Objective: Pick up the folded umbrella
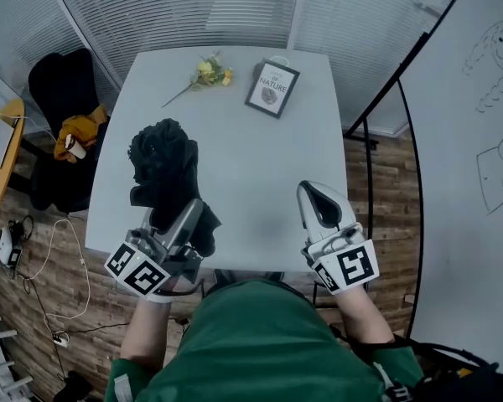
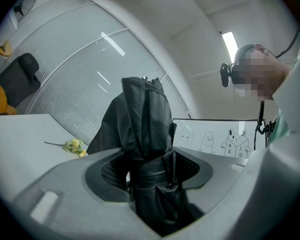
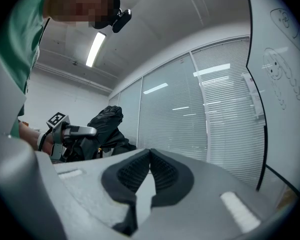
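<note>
We clamp our left gripper [image 1: 187,214] on the folded umbrella [image 1: 161,164], over the near left of the table [image 1: 251,166]. Our right gripper [image 1: 317,196], jaws pressed together and empty, sits near right. A yellow flower [image 1: 208,72] and framed print [image 1: 272,88] lie well beyond.

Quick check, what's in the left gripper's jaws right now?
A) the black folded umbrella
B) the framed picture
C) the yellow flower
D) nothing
A: the left gripper view shows the left gripper closed on the black folded umbrella, while the yellow flower and the framed picture lie at the far end of the table.
</note>
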